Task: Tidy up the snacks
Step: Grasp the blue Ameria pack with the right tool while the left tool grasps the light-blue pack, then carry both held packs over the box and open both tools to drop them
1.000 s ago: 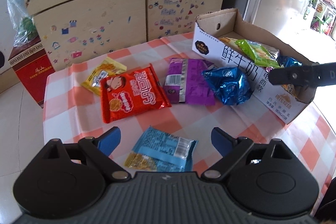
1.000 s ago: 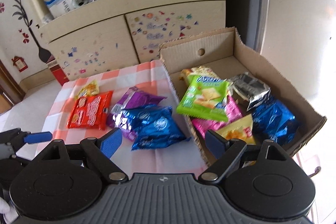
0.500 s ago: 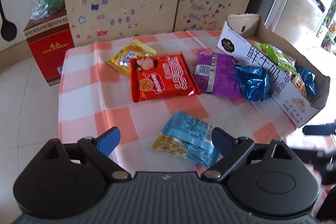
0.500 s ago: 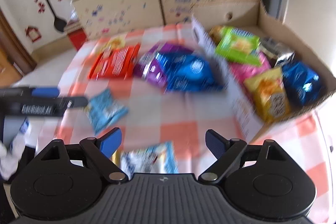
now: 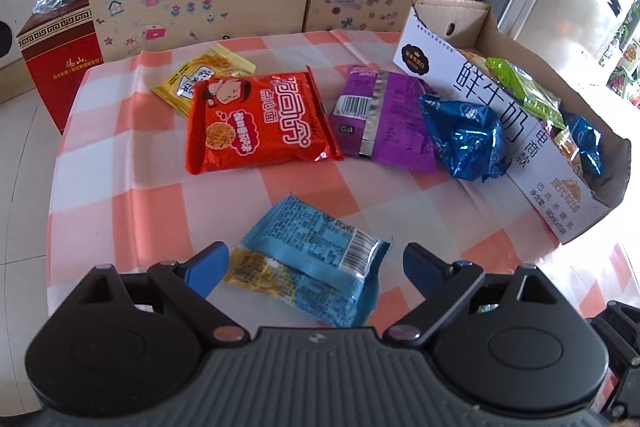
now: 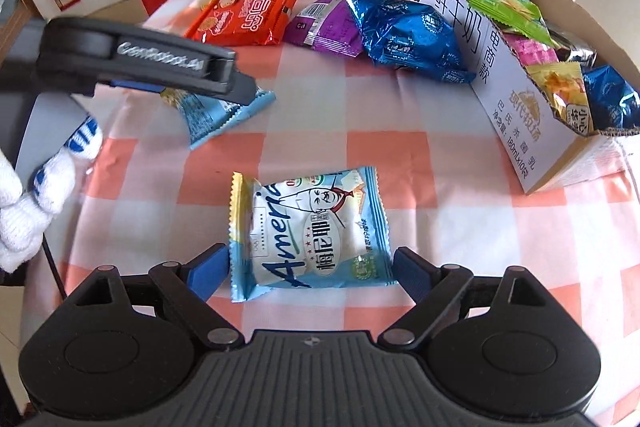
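Legible writing: the side of the left gripper (image 6: 224,83) reads "GenRobot.AI". The pale blue packet (image 6: 308,233) on the checked tablecloth (image 6: 312,107) shows "Ameri…" in blue script with Chinese characters and a cartoon face. The cardboard box (image 6: 504,95) carries large Chinese lettering and "180mL×10" on its white side. The red noodle packet (image 5: 256,119) bears white Chinese characters and a cartoon child; the purple packet (image 5: 380,115) lies with its barcode side up, its finer print too small to read.

Right gripper (image 6: 310,269): jaws wide apart, with the pale blue packet lying flat on the cloth between the blue fingertips (image 6: 208,269), its edges close to both pads; contact cannot be confirmed.

Left gripper (image 5: 316,267): jaws wide, over the light blue wafer packet (image 5: 316,259), which lies back side up, barcode visible, between the fingertips.

A yellow packet (image 5: 204,75) lies partly under the red one. A dark blue foil bag (image 5: 464,139) rests against the box's outer wall, beside the purple packet. Inside the box: a green packet (image 6: 504,7), pink, yellow, silver and blue bags.
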